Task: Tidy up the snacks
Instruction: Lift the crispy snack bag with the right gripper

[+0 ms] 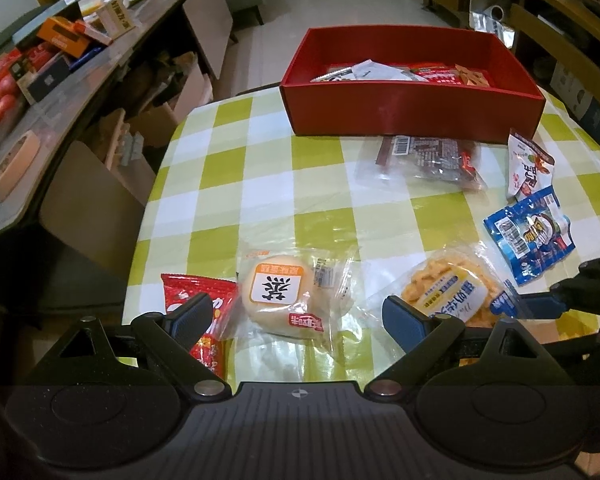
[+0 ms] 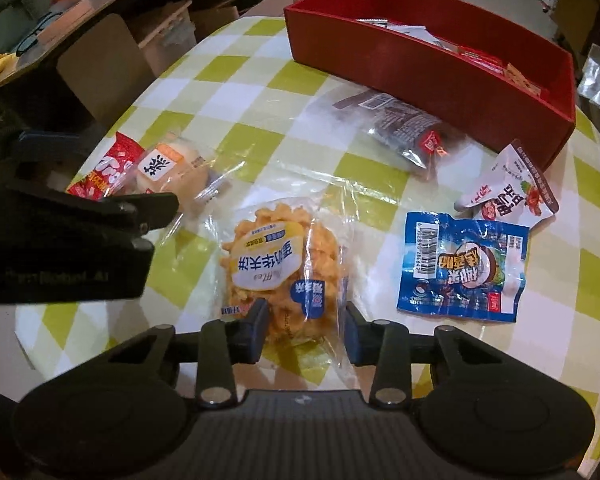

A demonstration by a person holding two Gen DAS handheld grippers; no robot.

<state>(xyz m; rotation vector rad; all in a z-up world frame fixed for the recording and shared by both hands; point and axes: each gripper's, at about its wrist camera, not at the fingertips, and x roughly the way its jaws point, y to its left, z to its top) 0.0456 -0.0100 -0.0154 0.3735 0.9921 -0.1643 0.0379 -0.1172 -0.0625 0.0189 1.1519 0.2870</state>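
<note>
A red box [image 1: 412,110] [image 2: 432,80] with several snack packets inside stands at the far side of the checked table. My left gripper [image 1: 296,320] is open around a wrapped round bun [image 1: 288,296] [image 2: 168,168], with a red packet [image 1: 204,320] [image 2: 100,172] to its left. My right gripper [image 2: 304,328] is closing on a wrapped orange waffle snack [image 2: 280,264] [image 1: 452,292], its pads at the snack's near edge. Its fingers [image 1: 540,306] show at the right of the left wrist view.
A blue packet [image 2: 460,264] [image 1: 532,236], a white and red packet [image 2: 508,188] [image 1: 528,164] and a clear pack of dark snacks [image 2: 404,128] [image 1: 428,160] lie on the green checked cloth [image 1: 260,184]. A cluttered shelf [image 1: 40,64] stands at the left.
</note>
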